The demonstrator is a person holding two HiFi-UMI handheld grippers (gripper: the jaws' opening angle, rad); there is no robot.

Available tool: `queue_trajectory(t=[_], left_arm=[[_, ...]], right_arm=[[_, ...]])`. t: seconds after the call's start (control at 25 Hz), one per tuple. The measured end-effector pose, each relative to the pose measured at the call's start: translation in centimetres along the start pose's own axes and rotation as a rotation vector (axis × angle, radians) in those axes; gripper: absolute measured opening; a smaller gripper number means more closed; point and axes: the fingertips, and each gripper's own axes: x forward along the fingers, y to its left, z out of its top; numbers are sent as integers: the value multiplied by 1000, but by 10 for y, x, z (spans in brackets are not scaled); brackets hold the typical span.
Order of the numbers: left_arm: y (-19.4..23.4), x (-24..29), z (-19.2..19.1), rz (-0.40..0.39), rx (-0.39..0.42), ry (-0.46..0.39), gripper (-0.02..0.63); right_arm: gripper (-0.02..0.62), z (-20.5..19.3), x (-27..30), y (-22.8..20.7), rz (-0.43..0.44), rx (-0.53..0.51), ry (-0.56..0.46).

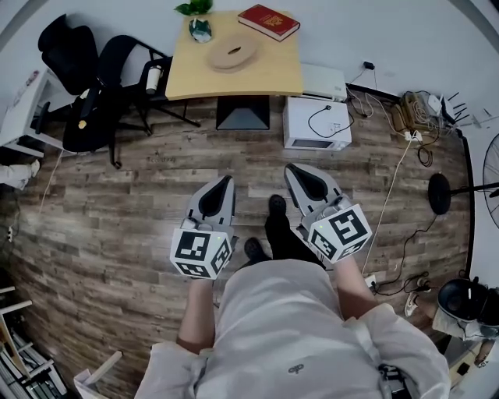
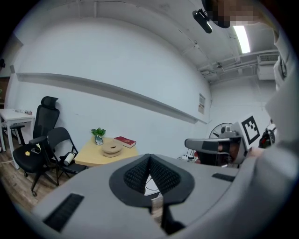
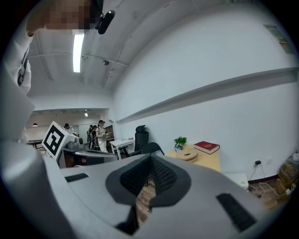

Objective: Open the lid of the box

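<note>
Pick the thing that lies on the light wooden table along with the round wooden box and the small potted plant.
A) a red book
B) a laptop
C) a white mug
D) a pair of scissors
A: in the head view a red book lies on the table, beyond the round wooden box and beside the potted plant.

No legible text, not even on the red book (image 1: pixel 269 21)

table (image 1: pixel 269 74) pale yellow | box (image 1: pixel 232 54) tan | book (image 1: pixel 269 21) red | plant (image 1: pixel 195 8) green | chairs (image 1: pixel 66 51) black | floor (image 1: pixel 117 226) grey-brown plank grain | left gripper (image 1: pixel 228 180), right gripper (image 1: pixel 290 168) grey and black, cubes white with black square markers
</note>
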Motion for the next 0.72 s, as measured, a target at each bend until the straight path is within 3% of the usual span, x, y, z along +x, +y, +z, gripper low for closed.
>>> queue_trajectory(t=[0.56, 0.72], left_arm=[[37, 80, 37, 28, 40, -3, 13], [43, 108, 45, 38, 29, 2, 109]], right_arm=[[99, 19, 74, -68, 32, -1, 23], [140, 26, 93, -93, 52, -10, 35]])
